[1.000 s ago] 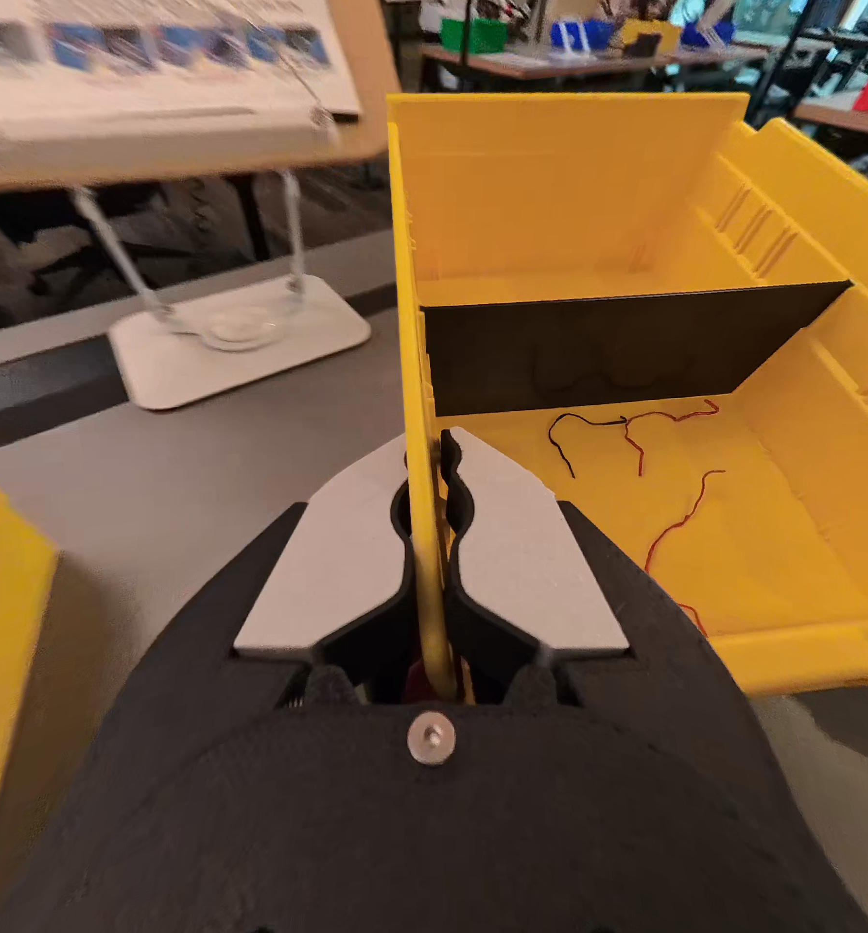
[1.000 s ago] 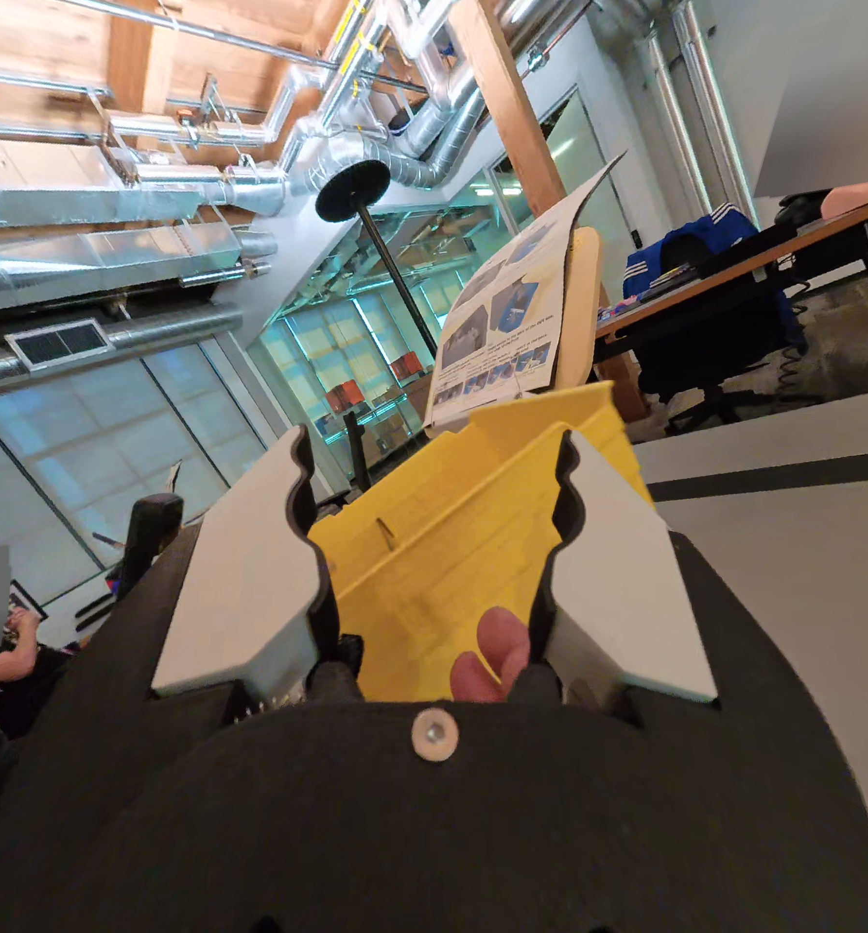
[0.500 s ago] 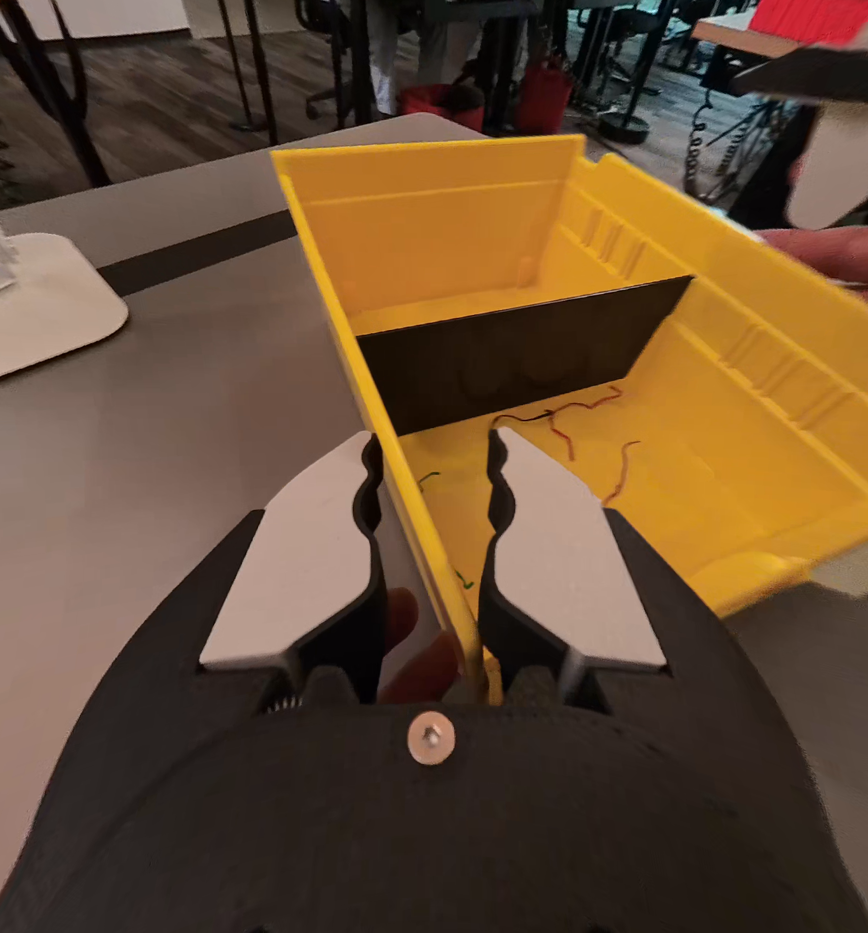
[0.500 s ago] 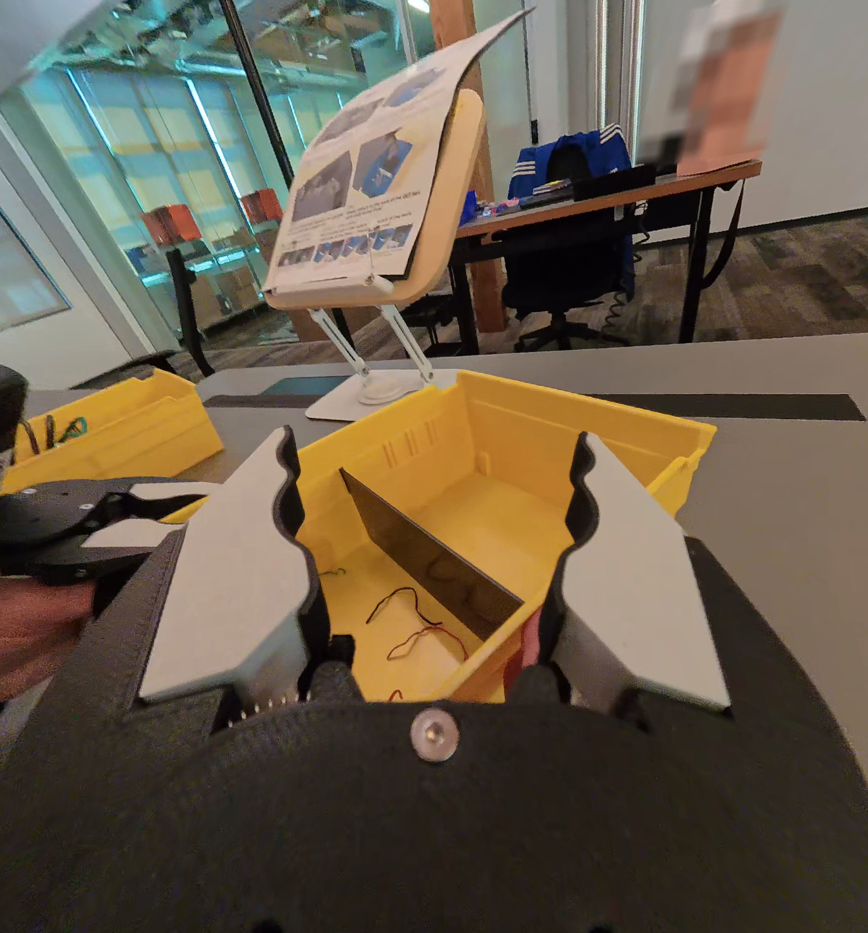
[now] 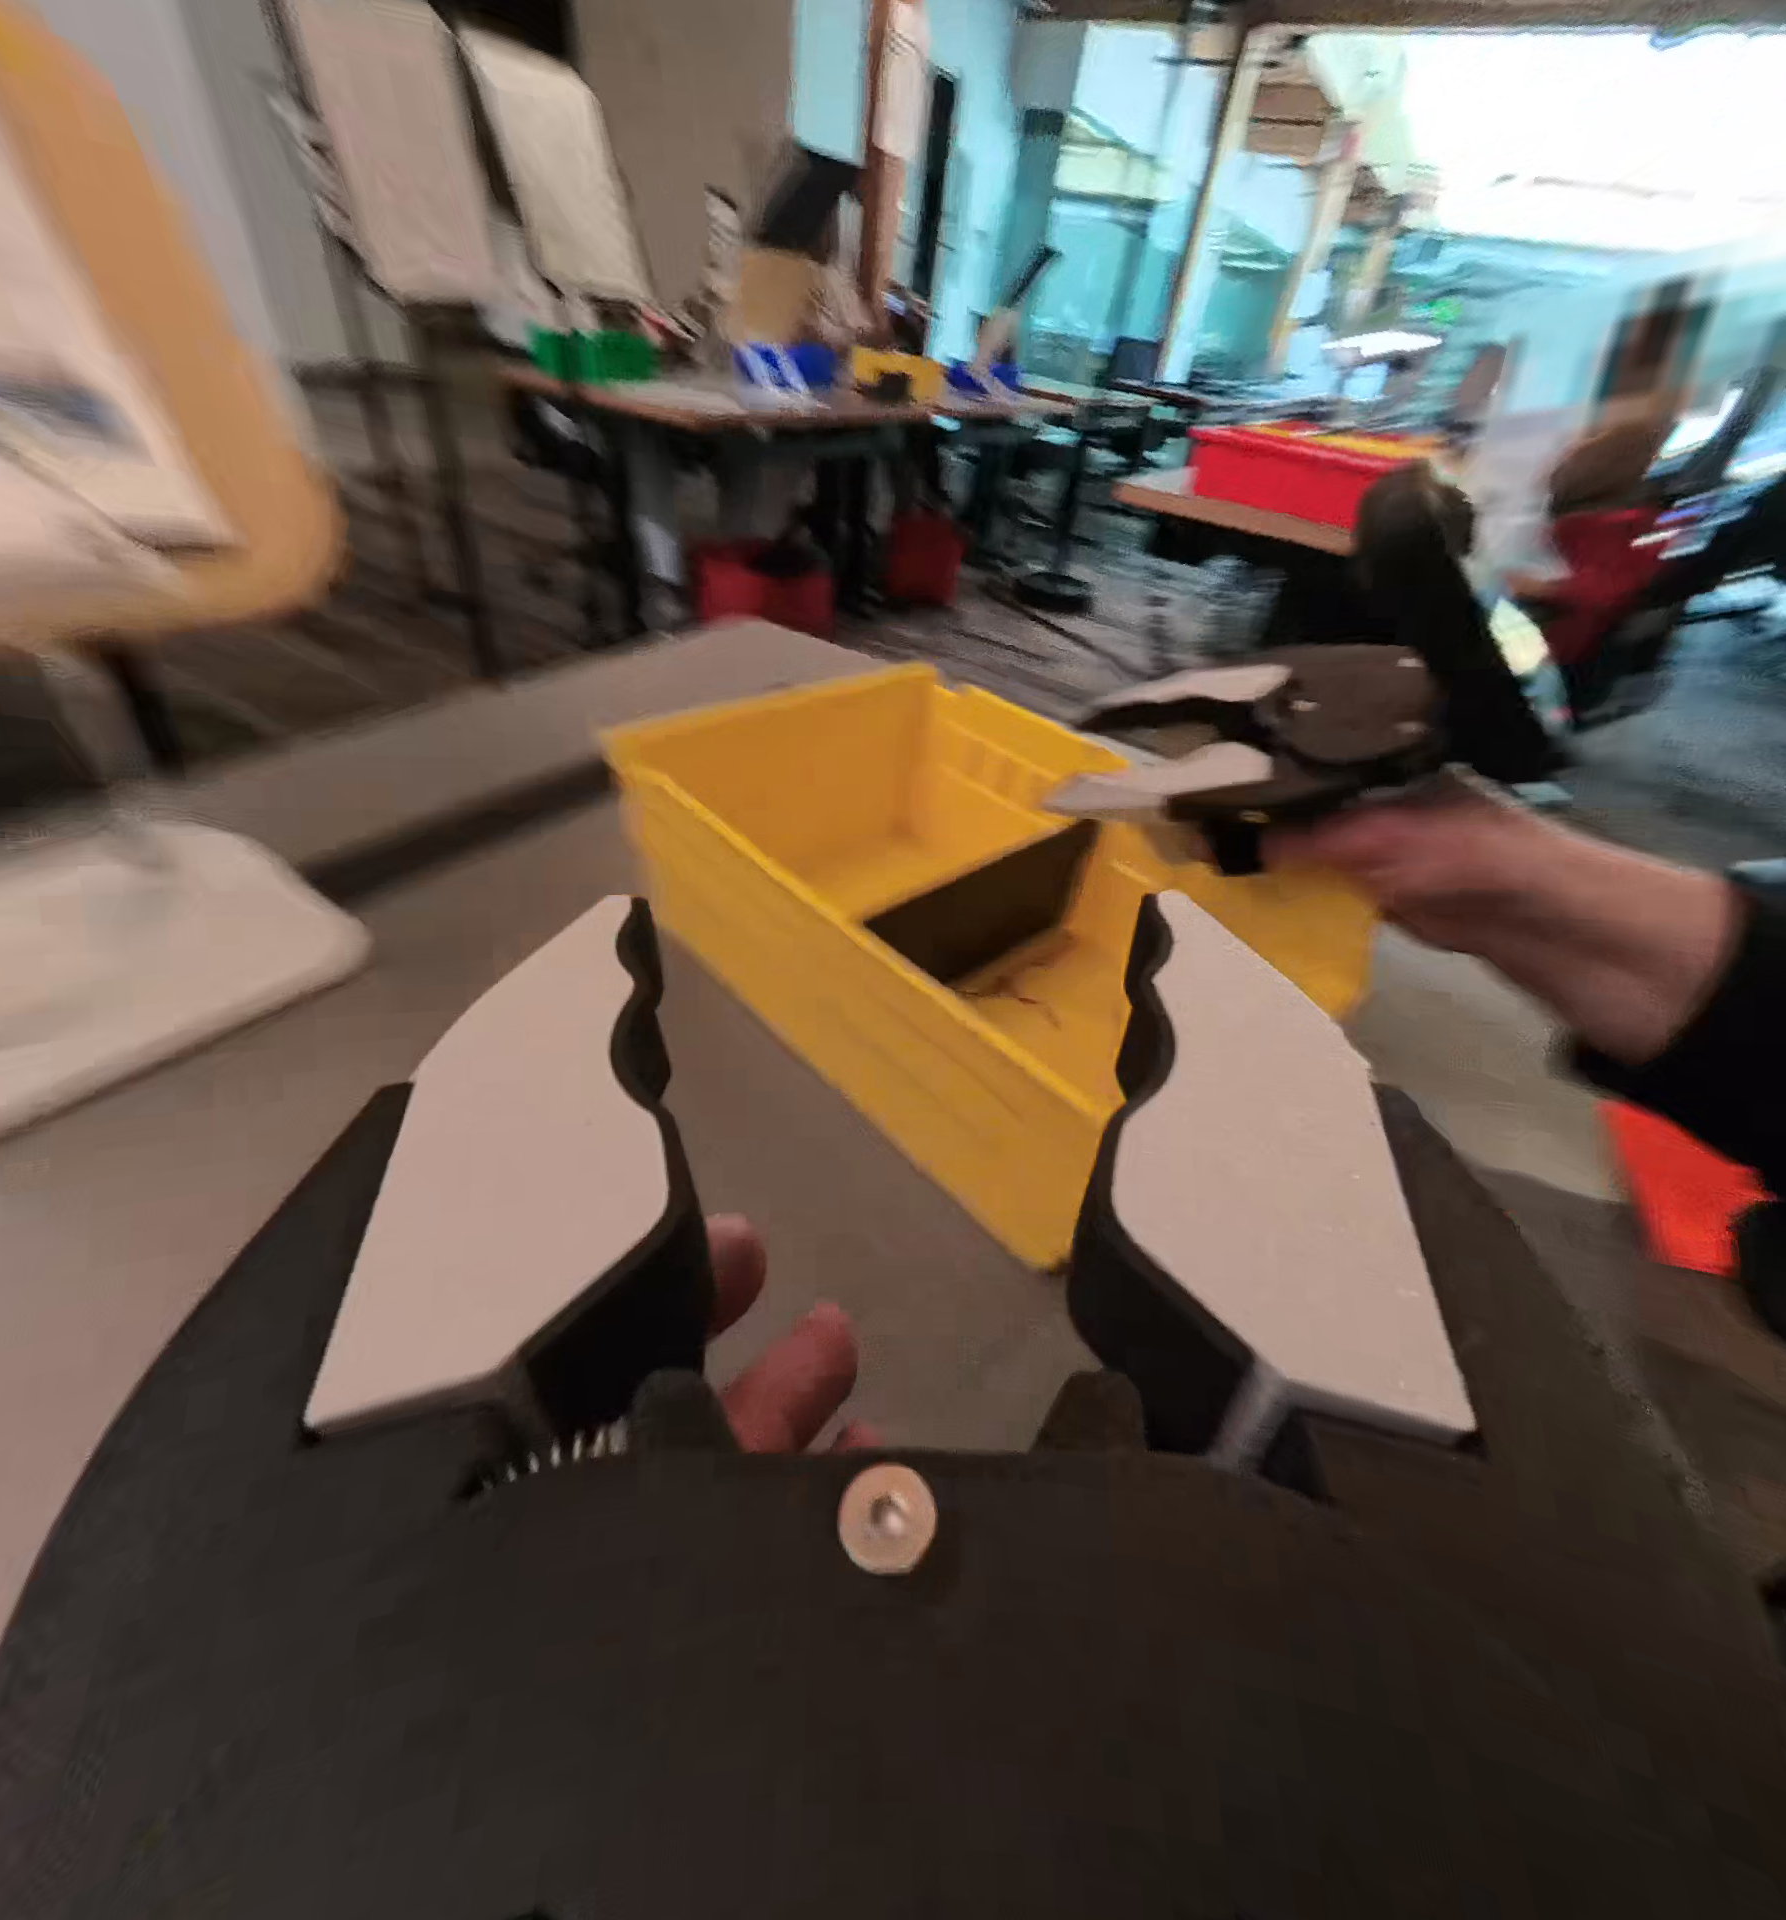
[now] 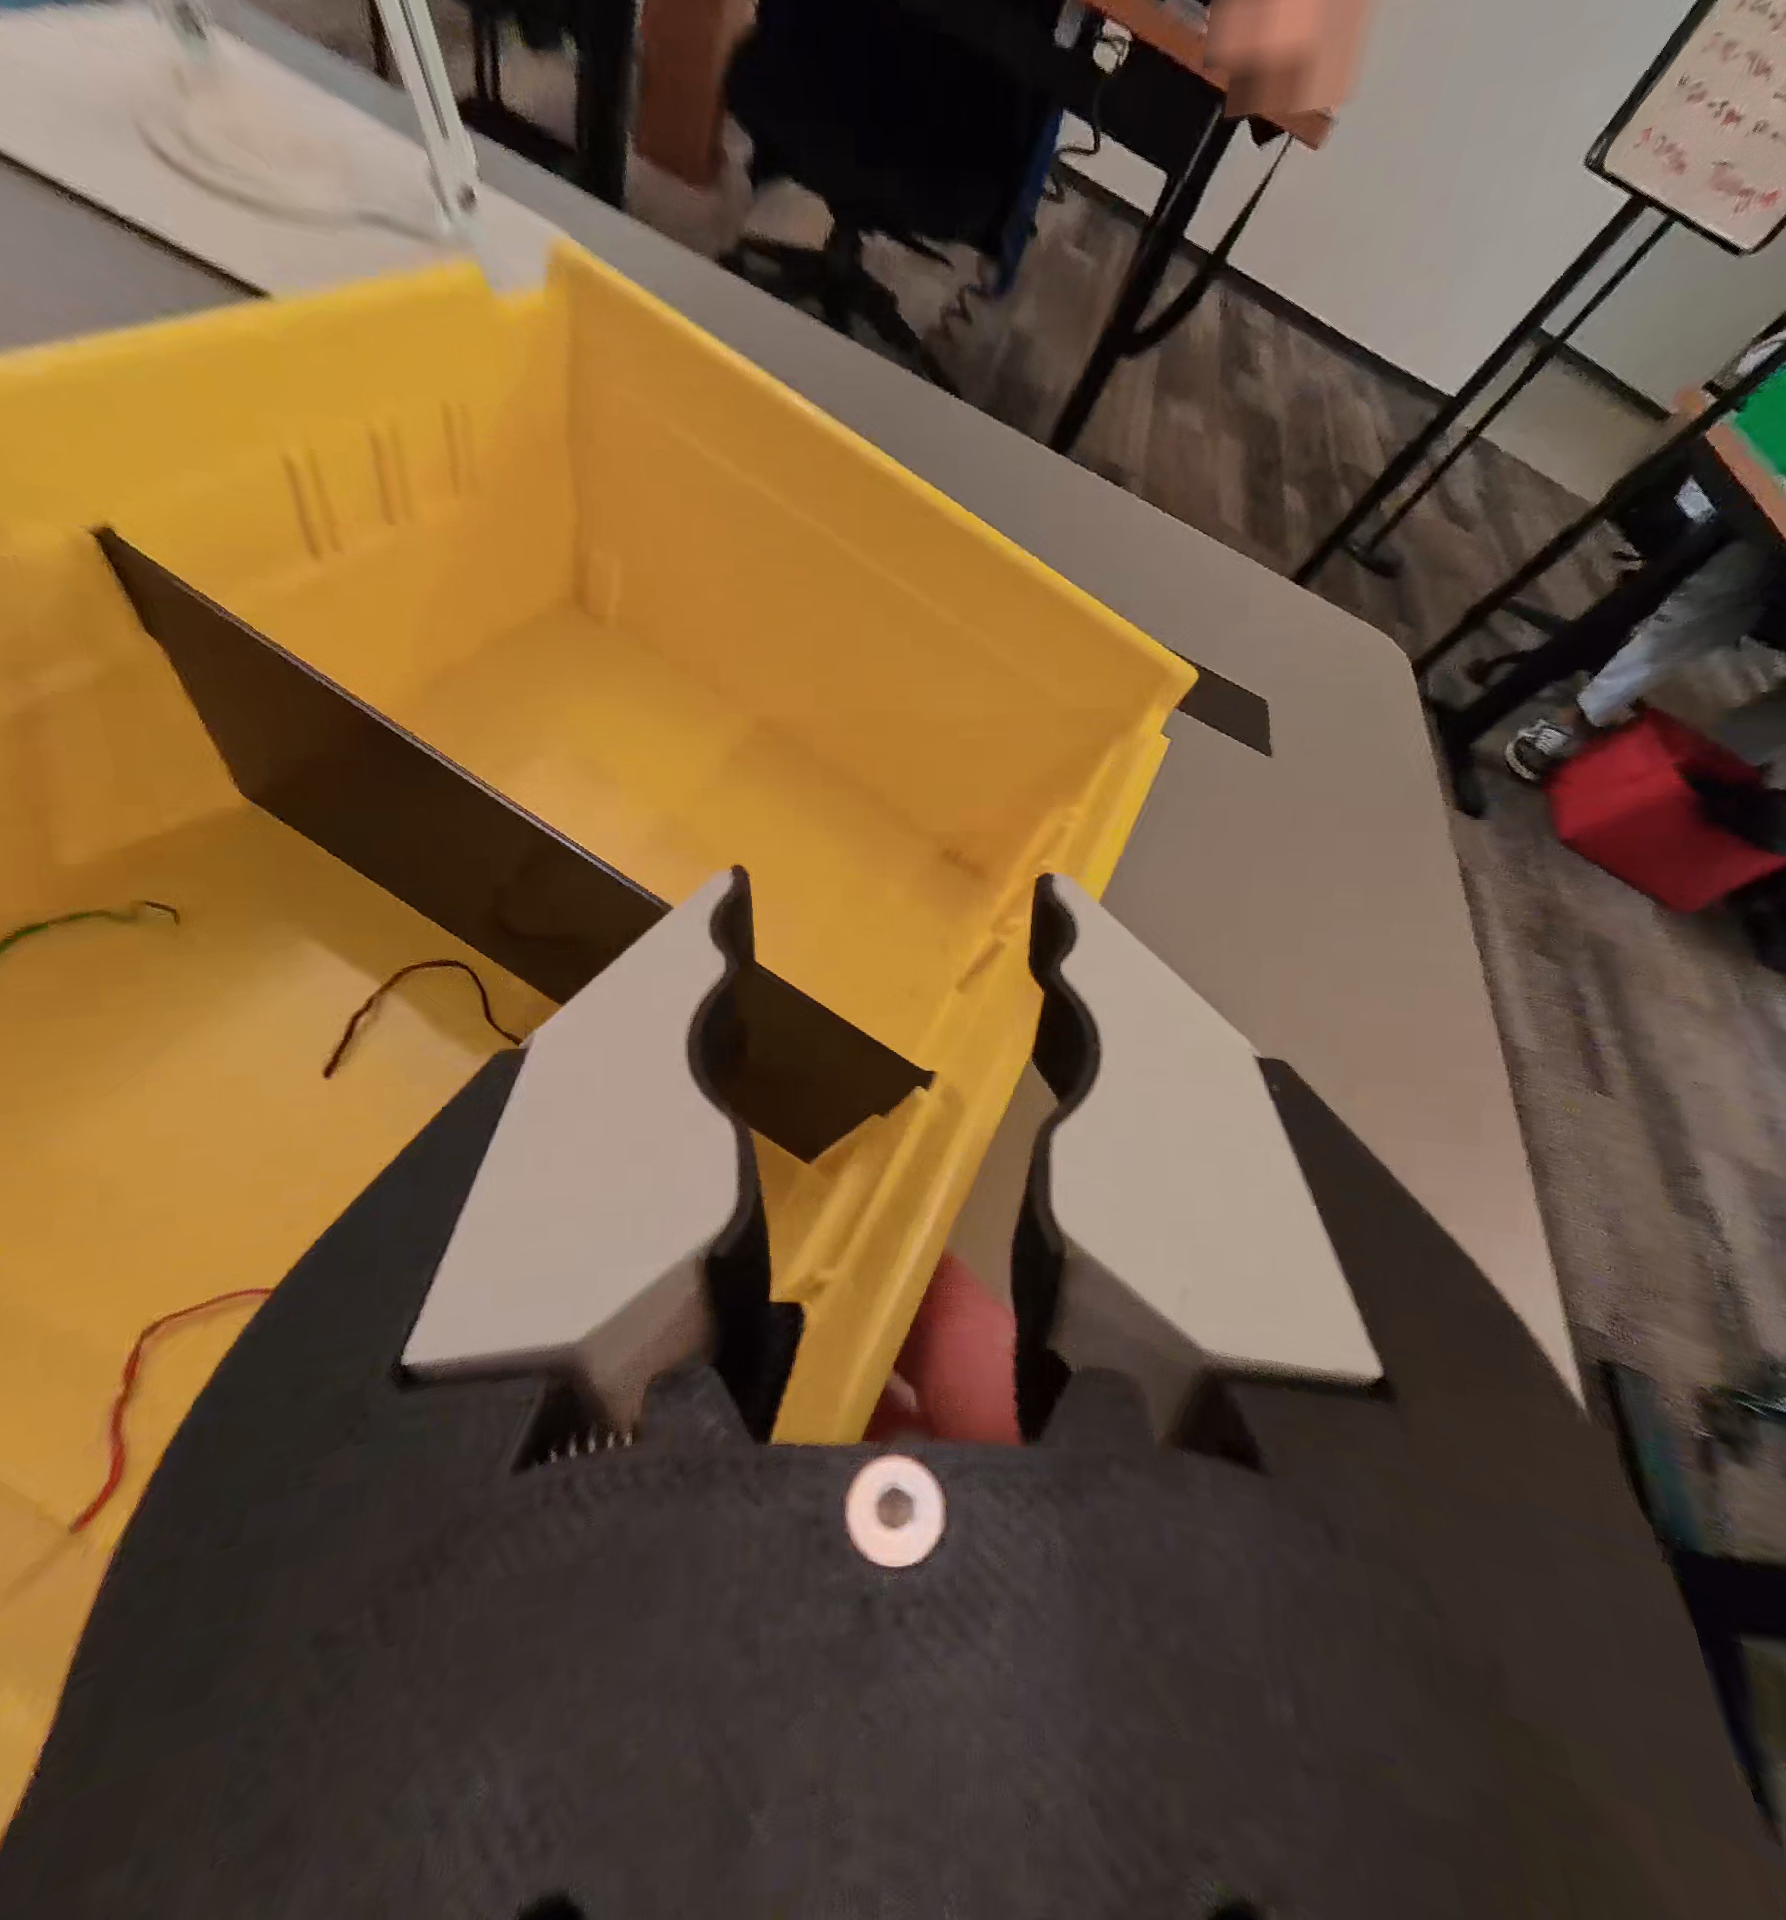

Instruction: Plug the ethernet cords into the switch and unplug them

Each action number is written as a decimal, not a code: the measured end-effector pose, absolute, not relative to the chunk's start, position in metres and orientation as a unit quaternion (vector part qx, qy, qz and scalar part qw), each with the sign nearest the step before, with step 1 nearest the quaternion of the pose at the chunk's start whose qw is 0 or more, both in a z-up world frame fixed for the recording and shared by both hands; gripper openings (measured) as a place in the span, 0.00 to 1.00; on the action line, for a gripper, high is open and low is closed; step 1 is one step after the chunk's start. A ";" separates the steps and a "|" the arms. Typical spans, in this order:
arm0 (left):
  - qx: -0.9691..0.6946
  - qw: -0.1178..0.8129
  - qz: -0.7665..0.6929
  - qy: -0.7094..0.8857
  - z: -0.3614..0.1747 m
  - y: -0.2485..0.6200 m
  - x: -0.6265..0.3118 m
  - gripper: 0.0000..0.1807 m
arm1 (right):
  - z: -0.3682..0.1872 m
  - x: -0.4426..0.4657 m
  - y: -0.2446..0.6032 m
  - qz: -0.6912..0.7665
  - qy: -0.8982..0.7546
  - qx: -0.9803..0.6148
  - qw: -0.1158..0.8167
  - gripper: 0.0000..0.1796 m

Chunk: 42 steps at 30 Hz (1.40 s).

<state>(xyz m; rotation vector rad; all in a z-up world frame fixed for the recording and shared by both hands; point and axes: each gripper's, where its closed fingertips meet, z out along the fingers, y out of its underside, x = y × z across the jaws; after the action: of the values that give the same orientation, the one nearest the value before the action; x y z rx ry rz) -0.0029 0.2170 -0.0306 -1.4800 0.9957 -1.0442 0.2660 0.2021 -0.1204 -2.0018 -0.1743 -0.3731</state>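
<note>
No ethernet cord or switch is in view. A yellow bin [image 5: 899, 1049] with a black divider [image 5: 972, 914] sits on the grey table [image 5: 193, 1195]. My left gripper [image 5: 894, 914] is wide open and empty, held back from the bin's near corner. My right gripper [image 6: 891, 888] is open with its jaws on either side of the bin's right wall [image 6: 982, 1039], not clamping it. It also shows in the left wrist view [image 5: 1065, 758], held by a hand at the bin's far side. Thin red [image 6: 411, 997] and green [image 6: 37, 935] wires lie in the bin's [image 6: 764, 416] front compartment.
The white base of a document stand [image 5: 89, 966] stands left of the bin and shows behind it in the right wrist view [image 6: 245, 135]. The table edge [image 6: 1440, 831] runs close on the right, with a red box [image 6: 1647, 810] on the floor beyond it. My right fingertips sit around 30 cm from my left ones.
My left gripper let go of the bin's left wall, opened wide and drew back. My right gripper swung down from pointing upward and closed in over the bin's right wall.
</note>
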 end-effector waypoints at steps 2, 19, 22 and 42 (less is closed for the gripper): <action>-0.615 0.592 -0.330 0.404 -0.004 0.258 -0.063 0.46 | -0.121 0.271 0.203 -0.178 -0.085 -0.841 0.503 0.23; -0.840 0.500 0.058 0.202 -0.138 0.471 -0.474 0.31 | -0.131 0.329 0.212 -0.259 -0.195 -0.843 0.430 0.13; -0.842 0.502 0.039 0.192 -0.135 0.471 -0.476 0.17 | -0.130 0.344 0.213 -0.273 -0.199 -0.837 0.430 0.16; -0.830 0.524 -0.012 0.190 -0.136 0.427 -0.467 0.04 | -0.127 0.418 0.237 -0.296 -0.245 -0.814 0.435 0.17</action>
<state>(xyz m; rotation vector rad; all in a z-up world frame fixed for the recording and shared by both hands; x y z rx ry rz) -0.4666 0.4275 -0.1362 -1.9868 0.4539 -0.0289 0.4177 0.2368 -0.1273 -2.0267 -0.6092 -0.7361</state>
